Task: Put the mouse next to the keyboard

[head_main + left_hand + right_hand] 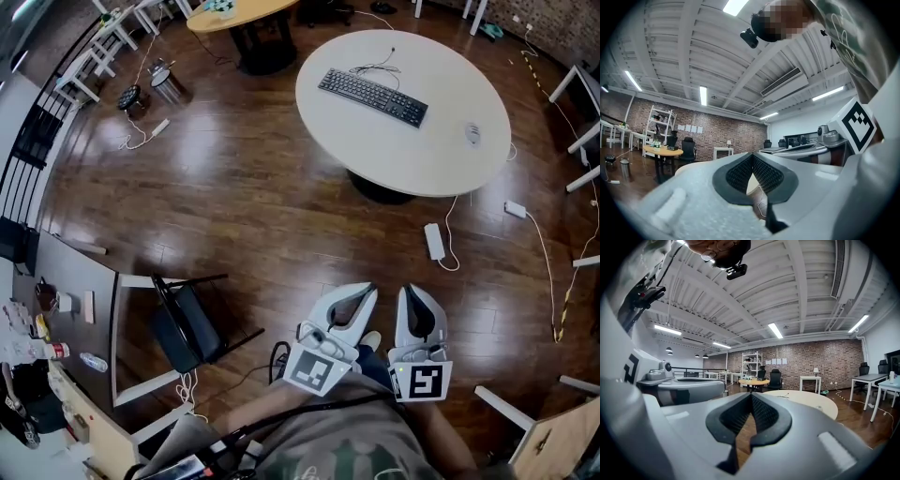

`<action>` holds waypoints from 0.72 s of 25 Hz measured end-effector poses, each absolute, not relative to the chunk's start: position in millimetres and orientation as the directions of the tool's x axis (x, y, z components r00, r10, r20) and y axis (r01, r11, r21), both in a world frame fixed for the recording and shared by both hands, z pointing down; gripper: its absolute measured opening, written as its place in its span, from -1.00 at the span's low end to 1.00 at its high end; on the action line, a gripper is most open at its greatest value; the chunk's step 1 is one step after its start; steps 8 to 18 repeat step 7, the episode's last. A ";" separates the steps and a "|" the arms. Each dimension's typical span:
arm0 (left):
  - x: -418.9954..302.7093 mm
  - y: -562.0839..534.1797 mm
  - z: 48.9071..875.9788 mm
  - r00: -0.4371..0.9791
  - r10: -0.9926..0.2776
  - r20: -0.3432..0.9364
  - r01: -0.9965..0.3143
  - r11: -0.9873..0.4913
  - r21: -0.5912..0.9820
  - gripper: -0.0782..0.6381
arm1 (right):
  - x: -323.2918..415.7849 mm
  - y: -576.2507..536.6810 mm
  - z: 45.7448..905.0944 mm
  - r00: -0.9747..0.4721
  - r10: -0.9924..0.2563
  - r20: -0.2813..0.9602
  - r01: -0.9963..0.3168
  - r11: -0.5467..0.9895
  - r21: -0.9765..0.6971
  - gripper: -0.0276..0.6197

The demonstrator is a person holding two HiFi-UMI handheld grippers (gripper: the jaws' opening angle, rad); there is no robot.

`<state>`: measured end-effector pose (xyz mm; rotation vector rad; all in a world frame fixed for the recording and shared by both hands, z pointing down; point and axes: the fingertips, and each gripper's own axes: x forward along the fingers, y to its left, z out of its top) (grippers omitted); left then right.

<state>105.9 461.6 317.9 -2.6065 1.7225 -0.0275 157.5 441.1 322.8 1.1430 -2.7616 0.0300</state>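
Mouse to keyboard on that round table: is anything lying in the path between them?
Nothing visible does. The mouse sits near the right edge of the table, and the keyboard lies further left. Only bare tabletop shows between them. A cable lies beyond the keyboard's far side, out of the path.

My left gripper (366,292) and my right gripper (416,291) are the same make. Both are smooth pale-grey shells that taper to rounded tips, lined on the inside with black ribbed pads (740,173). At the back of each sits a white marker cube (315,369) printed with a black square pattern. I wear a grey-green T-shirt (352,448) with a faded print on the front, and black cables (246,431) run across it toward my left side.
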 end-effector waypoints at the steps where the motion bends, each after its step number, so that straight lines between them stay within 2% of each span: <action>1: 104.4 462.5 318.4 0.390 -0.921 0.009 -0.920 -0.390 -0.027 -0.78 | 155.0 441.6 323.3 -0.699 -0.698 0.154 -0.703 0.711 0.030 -0.91; 18: 101.5 465.6 315.3 0.379 -0.925 -0.010 -0.925 -0.378 -0.030 -0.78 | 152.7 441.4 321.1 -0.690 -0.707 0.153 -0.716 0.698 0.002 -0.91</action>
